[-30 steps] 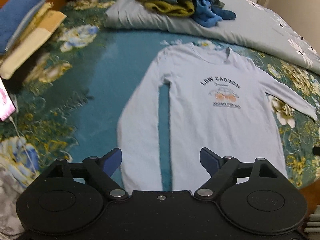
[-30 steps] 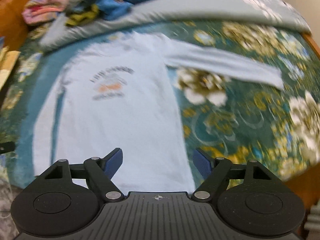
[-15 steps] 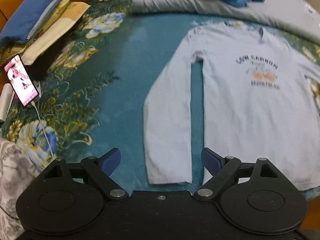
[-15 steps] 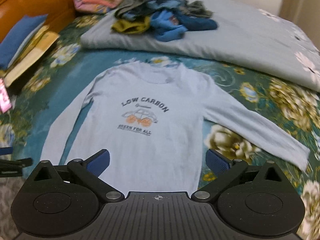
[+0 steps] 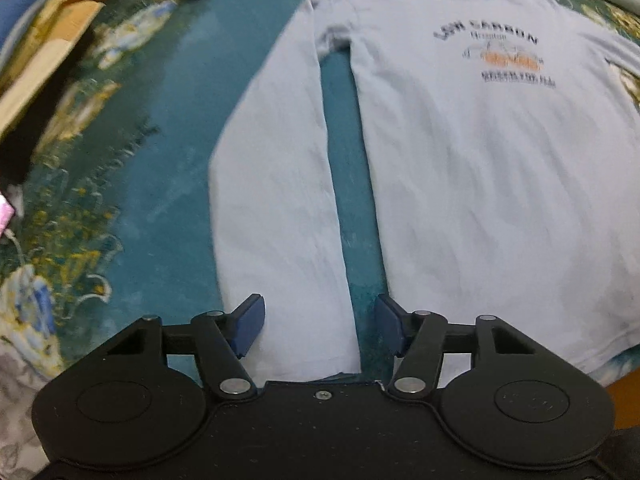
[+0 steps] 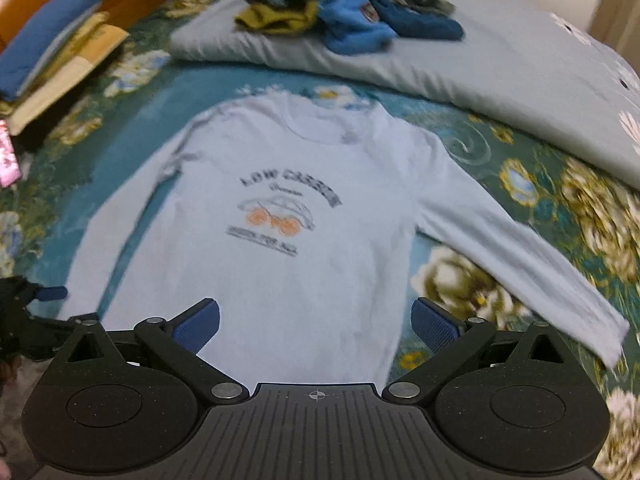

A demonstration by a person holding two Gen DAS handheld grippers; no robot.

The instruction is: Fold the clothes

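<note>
shirt (image 6: 296, 216) spread flat on bedspread (image 6: 520, 184) | quilt (image 6: 500, 60) laid behind it | clothes pile (image 6: 352, 12) heaped on quilt | pillows (image 6: 52, 52) stacked far left

pale blue long-sleeved shirt (image 6: 304, 216) laid flat, print up, on floral bed; one sleeve straight down, other angled outward.

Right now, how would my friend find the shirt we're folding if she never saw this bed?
Look at the big bed with the green and blue flowery bedspread. In its middle a pale blue long-sleeved shirt lies flat, face up, sleeves spread. Unlike the crumpled clothes pile on the grey quilt behind it, it is smoothed out and has dark lettering and a little car with orange wheels on the chest.
</note>
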